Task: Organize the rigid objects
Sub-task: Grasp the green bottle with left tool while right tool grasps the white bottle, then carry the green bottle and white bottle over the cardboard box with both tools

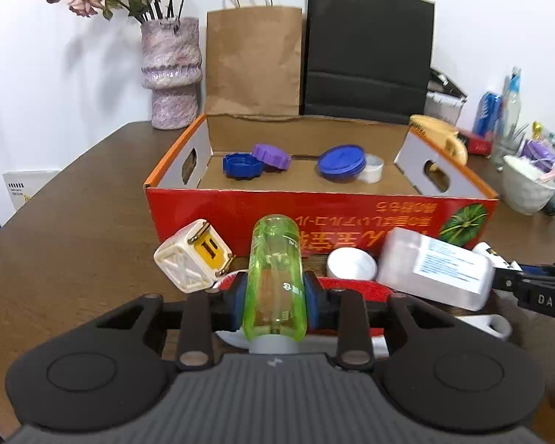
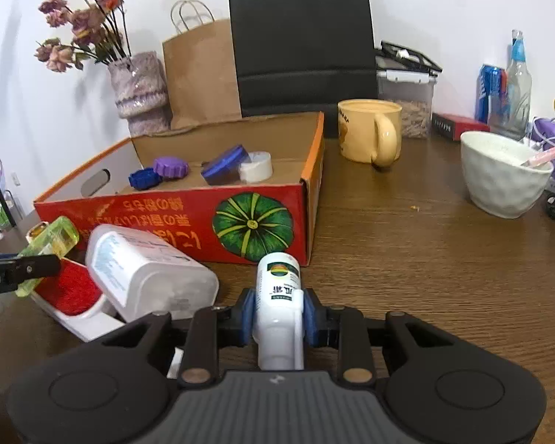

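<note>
Left hand-held gripper (image 1: 275, 298): blue pads clamped on the green translucent bottle (image 1: 275, 277), which lies lengthwise between the fingers, base pointing at the red cardboard box (image 1: 314, 207).

Right hand-held gripper (image 2: 278, 316): closed on the white bottle (image 2: 278, 303), held the same way, base toward the box's right front corner.

Both bottles sit just in front of the box's front wall, over the worktop (image 2: 425, 259).

Inside the box: blue and purple caps (image 1: 257, 161) plus a blue lid (image 1: 342, 164).

White rectangular container (image 1: 434, 268) lies between the two grippers, beside a white charger cube (image 1: 192, 259).
</note>
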Tool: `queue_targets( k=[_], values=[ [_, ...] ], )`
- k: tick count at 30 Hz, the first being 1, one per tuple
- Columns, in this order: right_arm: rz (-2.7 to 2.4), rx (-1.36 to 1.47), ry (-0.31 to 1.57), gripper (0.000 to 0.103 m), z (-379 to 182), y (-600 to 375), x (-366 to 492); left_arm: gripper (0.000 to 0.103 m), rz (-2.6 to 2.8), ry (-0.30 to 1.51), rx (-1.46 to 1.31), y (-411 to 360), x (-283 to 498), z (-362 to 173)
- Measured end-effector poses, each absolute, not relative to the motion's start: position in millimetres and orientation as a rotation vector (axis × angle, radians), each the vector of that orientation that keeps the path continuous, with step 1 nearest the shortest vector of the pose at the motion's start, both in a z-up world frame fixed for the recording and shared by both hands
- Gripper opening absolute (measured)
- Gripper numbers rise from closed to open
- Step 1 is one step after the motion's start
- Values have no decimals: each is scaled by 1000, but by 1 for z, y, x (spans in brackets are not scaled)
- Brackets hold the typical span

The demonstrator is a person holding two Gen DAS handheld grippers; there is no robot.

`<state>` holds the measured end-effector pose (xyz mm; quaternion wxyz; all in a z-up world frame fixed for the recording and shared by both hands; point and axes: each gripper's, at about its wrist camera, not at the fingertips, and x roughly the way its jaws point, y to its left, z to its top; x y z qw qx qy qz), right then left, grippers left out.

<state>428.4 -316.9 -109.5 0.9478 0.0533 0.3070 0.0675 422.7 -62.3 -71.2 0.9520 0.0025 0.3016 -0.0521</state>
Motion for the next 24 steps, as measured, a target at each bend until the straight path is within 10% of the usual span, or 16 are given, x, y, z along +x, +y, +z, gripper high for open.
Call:
queue_targets(
  k=[24],
  values=[
    [175, 101, 193, 27, -42, -258, 145, 31, -118, 249, -45, -25, 152, -9]
  ],
)
